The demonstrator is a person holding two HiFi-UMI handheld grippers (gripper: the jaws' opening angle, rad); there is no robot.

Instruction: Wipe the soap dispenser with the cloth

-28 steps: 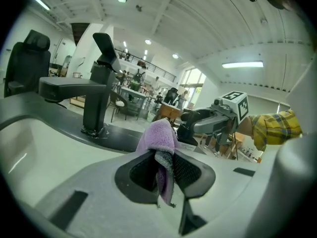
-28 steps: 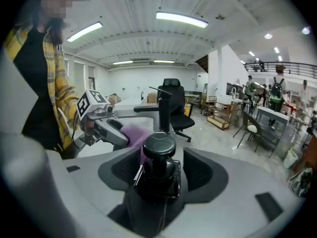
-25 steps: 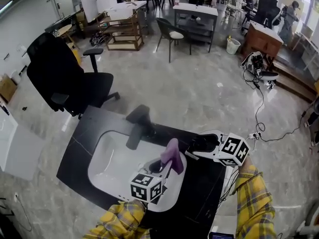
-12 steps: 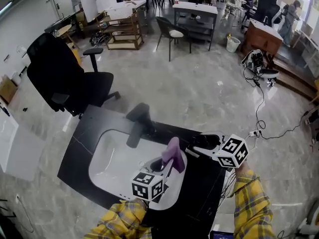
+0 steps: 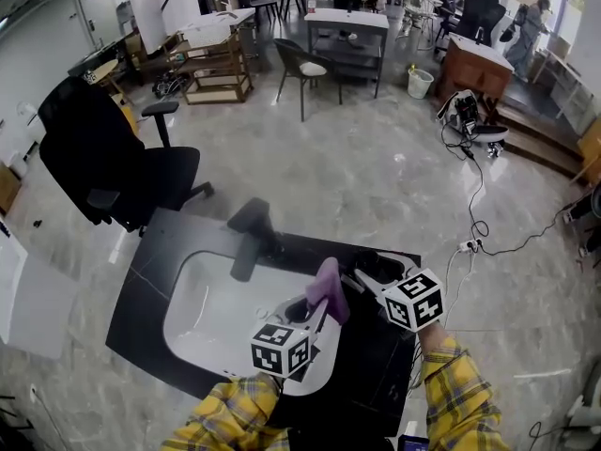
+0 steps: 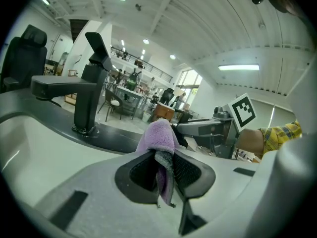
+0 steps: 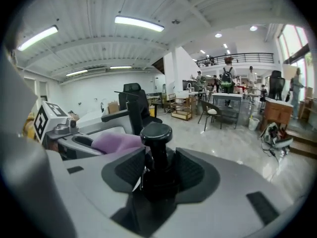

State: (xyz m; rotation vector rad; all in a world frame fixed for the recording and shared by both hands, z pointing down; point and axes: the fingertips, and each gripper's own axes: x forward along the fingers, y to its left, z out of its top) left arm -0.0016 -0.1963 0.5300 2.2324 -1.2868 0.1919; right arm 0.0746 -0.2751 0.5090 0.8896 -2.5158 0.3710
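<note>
We see soap dispenser (image 7: 156, 133) upright at right end of desk (image 5: 150, 271), beside sink (image 5: 202, 308). Right hand-held gripper (image 7: 159, 158) jaws just been closing; pads now grasp its black body. Left hand-held gripper (image 6: 161, 170) clenched on purple cloth (image 6: 158, 135), cloth sticking up just beside dispenser. Black faucet (image 5: 249, 242) behind sink.

A black faucet (image 5: 246, 241) stands at a white basin's (image 5: 192, 322) far rim, an office chair (image 5: 94, 153) beyond.

Open-plan lab hall. Black office chair (image 5: 94, 148), work tables (image 5: 346, 17), wooden trolley (image 5: 214, 64), floor cables (image 5: 480, 191). Sink worktop (image 5: 155, 252) stands free on polished stone floor (image 5: 376, 177).
</note>
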